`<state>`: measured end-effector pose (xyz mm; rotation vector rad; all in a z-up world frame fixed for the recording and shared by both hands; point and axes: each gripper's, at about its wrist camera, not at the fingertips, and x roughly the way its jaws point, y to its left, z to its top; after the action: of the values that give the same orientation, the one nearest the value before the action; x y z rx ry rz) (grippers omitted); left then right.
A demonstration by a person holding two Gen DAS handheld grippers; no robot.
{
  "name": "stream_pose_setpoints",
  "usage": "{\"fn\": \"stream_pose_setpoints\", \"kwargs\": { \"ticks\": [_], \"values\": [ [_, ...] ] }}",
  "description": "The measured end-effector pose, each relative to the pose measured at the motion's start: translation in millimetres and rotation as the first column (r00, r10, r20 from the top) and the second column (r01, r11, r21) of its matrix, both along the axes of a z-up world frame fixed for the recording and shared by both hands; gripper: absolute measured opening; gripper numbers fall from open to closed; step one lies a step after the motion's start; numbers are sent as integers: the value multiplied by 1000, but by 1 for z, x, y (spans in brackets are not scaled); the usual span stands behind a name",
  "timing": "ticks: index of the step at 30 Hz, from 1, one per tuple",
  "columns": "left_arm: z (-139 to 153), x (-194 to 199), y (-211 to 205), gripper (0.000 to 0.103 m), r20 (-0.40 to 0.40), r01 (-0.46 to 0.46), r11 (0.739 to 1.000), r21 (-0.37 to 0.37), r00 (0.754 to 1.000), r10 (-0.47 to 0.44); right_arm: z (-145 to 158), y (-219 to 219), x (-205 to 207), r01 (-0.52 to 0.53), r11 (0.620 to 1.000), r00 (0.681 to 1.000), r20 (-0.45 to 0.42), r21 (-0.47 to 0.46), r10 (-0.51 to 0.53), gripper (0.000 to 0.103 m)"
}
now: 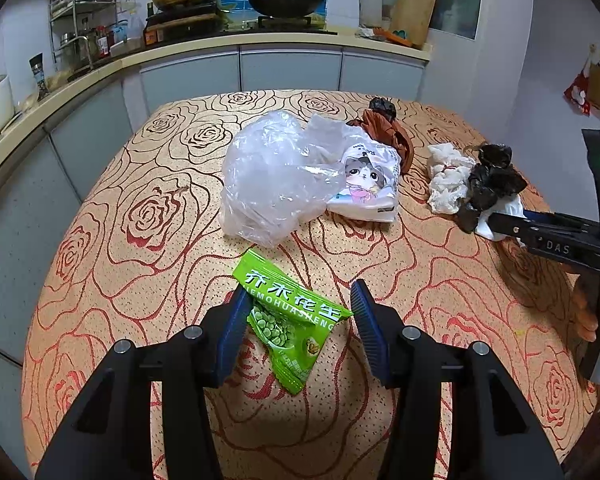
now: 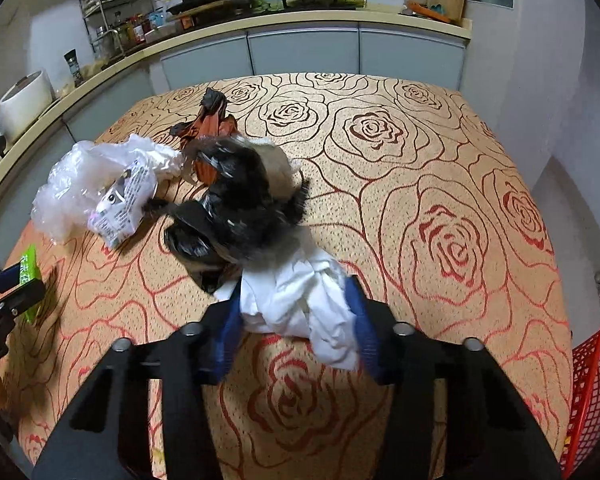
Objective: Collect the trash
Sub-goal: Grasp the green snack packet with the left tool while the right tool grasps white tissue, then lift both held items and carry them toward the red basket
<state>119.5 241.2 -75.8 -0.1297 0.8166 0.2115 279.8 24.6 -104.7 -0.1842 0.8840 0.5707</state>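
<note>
A green snack packet [image 1: 292,316] sits between the blue pads of my left gripper [image 1: 300,292], which is shut on it just above the rose-patterned tablecloth [image 1: 140,208]. The same packet [image 2: 28,276] shows at the left edge of the right wrist view. My right gripper [image 2: 294,292] is shut on a crumpled white wad [image 2: 300,308]. A black plastic bag [image 2: 240,208], blurred, clings to the wad's far end. From the left wrist view, the right gripper [image 1: 496,220] reaches in from the right, with the black bag [image 1: 492,180] at its tip.
A clear plastic bag [image 1: 268,176], a cat-printed tissue pack [image 1: 368,184], a brown and black bundle [image 1: 388,128] and a white crumpled tissue [image 1: 444,180] lie mid-table. A red mesh basket [image 2: 596,392] stands off the table's right edge. Kitchen counter and cabinets run behind.
</note>
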Motion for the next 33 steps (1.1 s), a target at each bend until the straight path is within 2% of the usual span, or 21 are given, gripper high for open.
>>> {"fn": "stream_pose_setpoints", "kwargs": {
  "ticks": [3, 8, 20, 33],
  "values": [
    [1, -2, -2, 49, 5, 4, 1000, 1, 1000, -4, 3, -4, -9, -5, 1000, 1000, 2, 9, 5, 33],
    [6, -5, -6, 49, 18, 7, 1000, 5, 1000, -7, 10, -15, -26, -3, 1000, 1000, 10, 28, 3, 31],
    [26, -9, -19, 49, 60, 17, 1000, 23, 998, -19, 40, -43, -55, 32, 994, 998, 54, 100, -37, 31],
    [60, 1, -46, 49, 120, 61, 997, 43, 991, -65, 77, -68, -65, 73, 986, 987, 129, 151, -93, 31]
  ]
}}
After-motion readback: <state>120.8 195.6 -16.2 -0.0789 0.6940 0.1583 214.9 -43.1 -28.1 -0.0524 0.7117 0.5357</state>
